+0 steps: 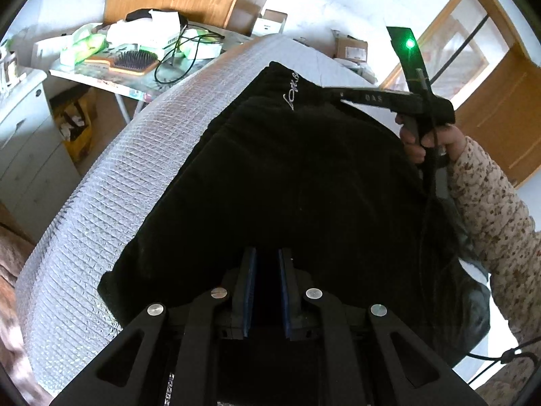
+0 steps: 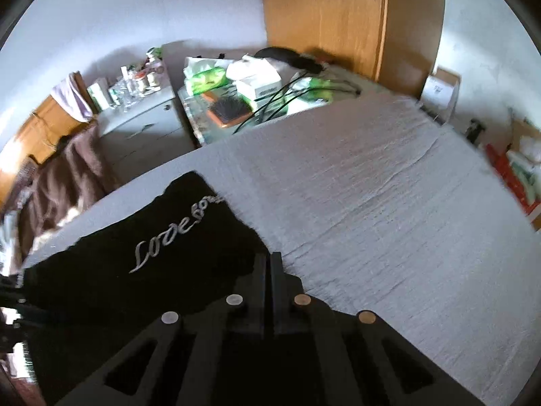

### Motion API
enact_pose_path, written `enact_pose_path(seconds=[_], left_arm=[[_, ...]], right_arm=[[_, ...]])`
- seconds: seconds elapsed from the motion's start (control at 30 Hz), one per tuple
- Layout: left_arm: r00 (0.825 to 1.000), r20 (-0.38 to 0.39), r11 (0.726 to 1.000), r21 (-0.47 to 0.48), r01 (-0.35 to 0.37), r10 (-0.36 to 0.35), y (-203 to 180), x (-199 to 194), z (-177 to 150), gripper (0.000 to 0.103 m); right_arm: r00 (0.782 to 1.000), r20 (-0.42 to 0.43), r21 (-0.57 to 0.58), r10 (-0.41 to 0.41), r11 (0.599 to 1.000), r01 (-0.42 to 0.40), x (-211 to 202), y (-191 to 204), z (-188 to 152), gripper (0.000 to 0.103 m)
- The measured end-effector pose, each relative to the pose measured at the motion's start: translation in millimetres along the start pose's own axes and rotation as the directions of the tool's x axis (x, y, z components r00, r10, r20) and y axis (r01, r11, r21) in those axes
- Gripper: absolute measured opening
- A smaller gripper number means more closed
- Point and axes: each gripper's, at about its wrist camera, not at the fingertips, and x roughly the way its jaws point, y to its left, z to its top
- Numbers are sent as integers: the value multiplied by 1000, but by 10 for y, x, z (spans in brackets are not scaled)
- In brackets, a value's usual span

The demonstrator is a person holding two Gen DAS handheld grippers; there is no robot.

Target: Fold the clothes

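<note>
A hairbrush (image 1: 130, 61) lies on the cluttered side table (image 1: 101, 79) far left. The black garment (image 1: 287, 176) is spread on the white table (image 1: 101, 203). The left tool (image 1: 267, 264) grips its near edge; the right tool (image 2: 270, 264), clenched, pinches its right edge.

Left wrist view. Black garment (image 1: 287, 176), silver script lettering near its far edge, spread over a silvery quilted surface (image 1: 111, 186). Left gripper (image 1: 267, 267): blue-padded fingers set slightly apart above the near hem; whether cloth lies between them cannot be told. Right gripper (image 1: 333, 96): at the garment's far right edge, seemingly nipping it, held by a hand (image 1: 429, 138) in a speckled sleeve (image 1: 497, 209). Behind: cluttered table (image 1: 101, 79) with hairbrush (image 1: 125, 61).
</note>
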Motion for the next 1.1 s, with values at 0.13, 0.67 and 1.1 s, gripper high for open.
enact_pose_path(seconds=[0.13, 0.67, 1.1], left_arm=[[1000, 1, 1000, 21, -18, 18, -16, 17, -3, 13], [1000, 20, 1000, -10, 15, -14, 2, -16, -56, 13], [999, 26, 999, -19, 35, -35, -11, -50, -107, 13]], right_arm=[[1000, 21, 47, -22, 999, 21, 59, -79, 52, 2], [993, -13, 33, 118, 993, -118, 174, 124, 218, 36], [1000, 15, 19, -6, 1000, 6, 277, 216, 335, 8]])
